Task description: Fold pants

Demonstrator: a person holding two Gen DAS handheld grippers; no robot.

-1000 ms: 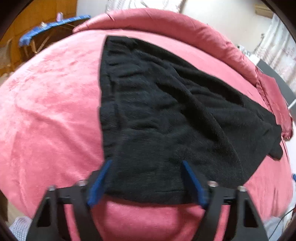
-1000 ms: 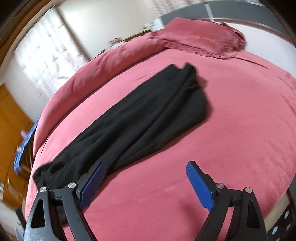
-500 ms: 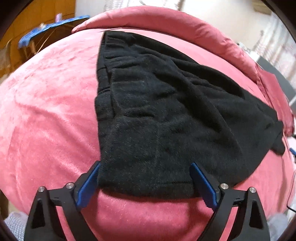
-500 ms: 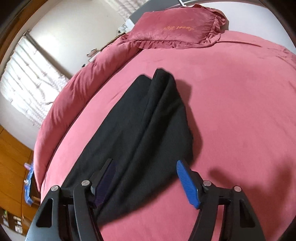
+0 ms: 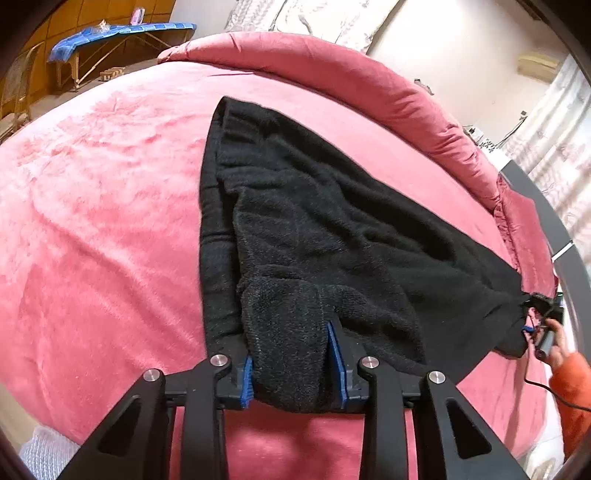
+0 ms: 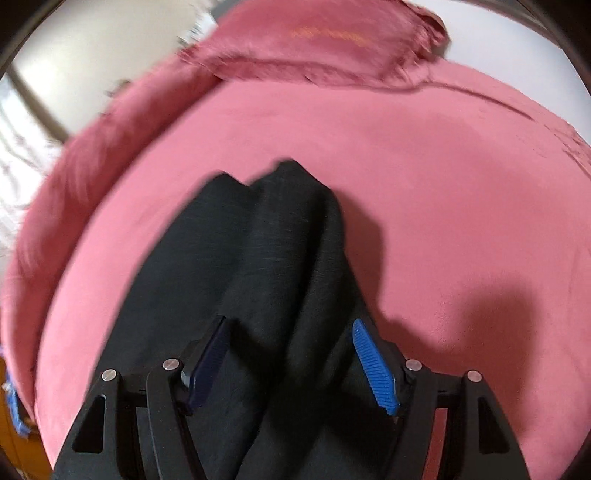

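Observation:
Black fleece pants [image 5: 317,236] lie folded lengthwise on a pink bed [image 5: 92,221]. In the left wrist view my left gripper [image 5: 291,354] is shut on the waist corner, with a bunch of black cloth squeezed between its blue pads. In the right wrist view the leg ends [image 6: 273,240] run between the fingers of my right gripper [image 6: 291,343], whose jaws stand apart around the cloth, resting on it. The right gripper [image 5: 535,317] also shows small at the far leg end in the left wrist view.
A rolled pink duvet [image 5: 332,74] runs along the far side of the bed. A pink pillow [image 6: 325,40] lies beyond the leg ends. A blue ironing board [image 5: 122,33] stands off the bed at the back left.
My left gripper has closed on the waist corner and bunched the cloth. My right gripper has moved forward over the leg ends, and its jaws have narrowed around them.

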